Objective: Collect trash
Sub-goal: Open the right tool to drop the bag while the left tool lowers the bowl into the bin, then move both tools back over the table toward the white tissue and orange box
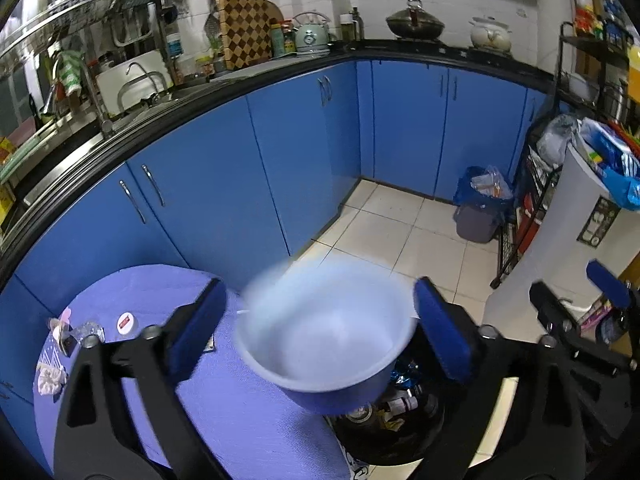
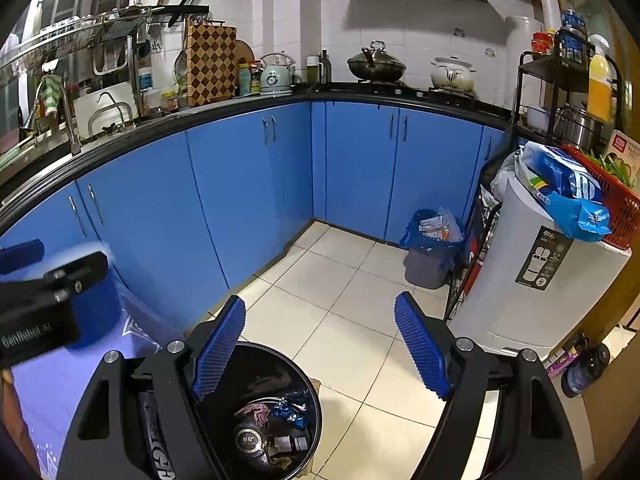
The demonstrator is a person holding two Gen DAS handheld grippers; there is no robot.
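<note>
Right now the left gripper stands with its jaws wide apart, and a blurred blue bowl sits in the gap between them, tilted and apparently touching neither pad, partly over the edge of the purple-covered table and partly over the black trash bin on the floor beside it. Bottles, a crumpled blue wrapper and other litter lie inside that bin. Small scraps and a white cap rest on the table to the left, well clear of the gripper. Seen from the right wrist, the right gripper is also spread apart with nothing between its pads, hanging above the bin's far rim.
</note>
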